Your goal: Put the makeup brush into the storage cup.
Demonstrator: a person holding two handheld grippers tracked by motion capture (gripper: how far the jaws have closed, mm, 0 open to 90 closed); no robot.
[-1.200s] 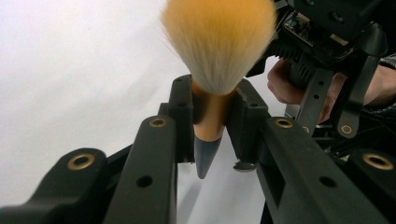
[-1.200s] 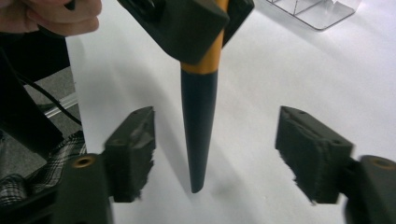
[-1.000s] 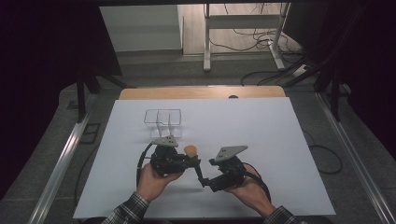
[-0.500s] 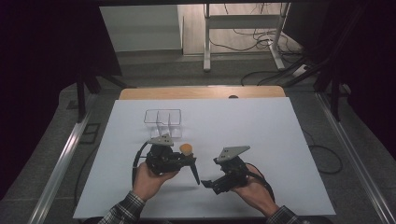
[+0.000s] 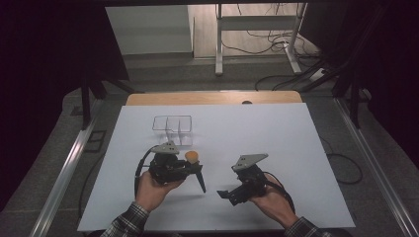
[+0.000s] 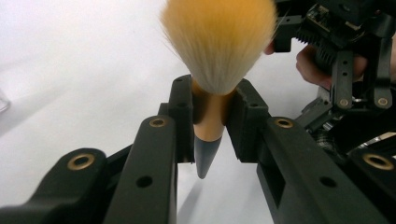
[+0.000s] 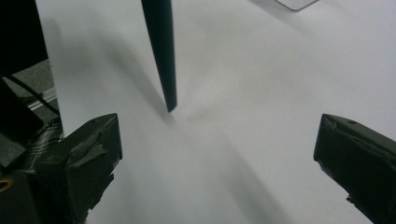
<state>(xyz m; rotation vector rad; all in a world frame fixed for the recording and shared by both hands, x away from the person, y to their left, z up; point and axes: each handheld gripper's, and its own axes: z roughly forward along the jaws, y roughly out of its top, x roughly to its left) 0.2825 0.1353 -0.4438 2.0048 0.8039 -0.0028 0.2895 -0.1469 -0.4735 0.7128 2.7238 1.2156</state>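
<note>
Brush [image 6: 212, 65] clamped in left claw [image 6: 210, 119] — right claw [image 7: 215, 154] apart.

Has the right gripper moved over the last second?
Yes. In the high view the right gripper has drawn back toward the person and farther from the clear organizer, which has stayed put.

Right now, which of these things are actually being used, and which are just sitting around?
In use:
- brush, clamped in the left gripper
- right gripper, open, near the brush's dark handle tip
- clear divided tray, probably the brush's destination

Just there:
- white table
- metal stand behind
- floor cables
</note>
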